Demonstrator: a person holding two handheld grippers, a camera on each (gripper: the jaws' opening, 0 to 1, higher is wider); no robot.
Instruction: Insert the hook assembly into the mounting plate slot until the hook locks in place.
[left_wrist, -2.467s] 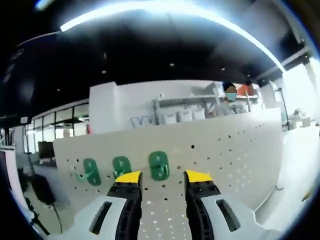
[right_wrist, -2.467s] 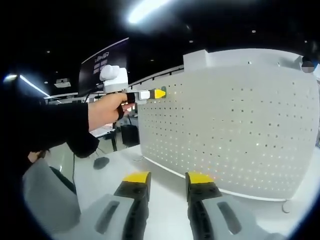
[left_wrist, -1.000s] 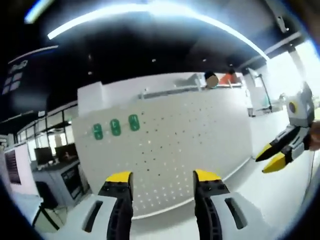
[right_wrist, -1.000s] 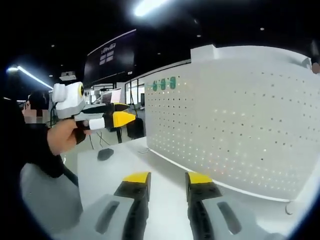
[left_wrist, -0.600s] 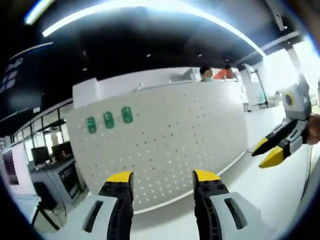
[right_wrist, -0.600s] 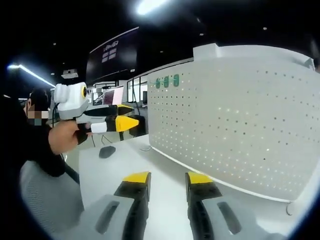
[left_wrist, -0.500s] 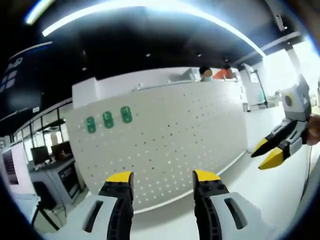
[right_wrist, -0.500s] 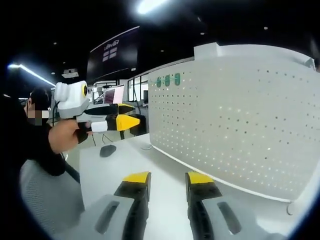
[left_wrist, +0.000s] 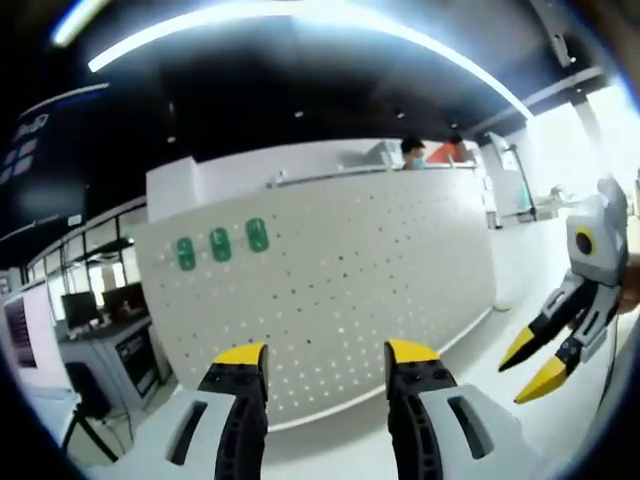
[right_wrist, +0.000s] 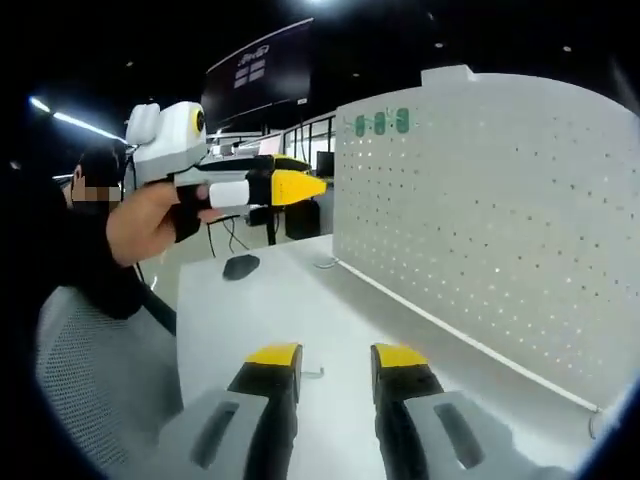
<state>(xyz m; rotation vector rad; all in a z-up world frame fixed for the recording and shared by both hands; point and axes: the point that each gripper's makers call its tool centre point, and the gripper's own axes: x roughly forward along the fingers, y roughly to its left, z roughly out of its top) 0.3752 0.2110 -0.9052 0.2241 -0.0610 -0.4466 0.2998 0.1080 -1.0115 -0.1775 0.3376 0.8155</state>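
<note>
A white pegboard (left_wrist: 360, 290) stands upright on a white surface (right_wrist: 300, 320), and three green hooks (left_wrist: 221, 244) sit in a row near its upper left corner. In the right gripper view the same hooks (right_wrist: 381, 123) show as small green marks high on the board's far end; their shape is too small and blurred to make out, and whether they are fully seated in the holes cannot be told.

The left gripper (left_wrist: 325, 352) points at the board from well back, its yellow-tipped fingers released, spread apart with nothing between them. In the right gripper view it (right_wrist: 300, 187) is seen from the side, held up in a hand (right_wrist: 150, 220) with a dark sleeve, and there the fingers overlap so the gap is hidden.

The right gripper (right_wrist: 335, 355) hangs low over the surface, fingers also apart and empty. It appears at the right edge of the left gripper view (left_wrist: 535, 362), partly cut off.

A dark computer mouse (right_wrist: 241, 265) lies on the surface at the far end, near the board's base. A dark screen (right_wrist: 262, 72) hangs high behind, with pale writing too blurred to read. A small thin object lies on the surface just past the right gripper's fingers, too small to identify.
</note>
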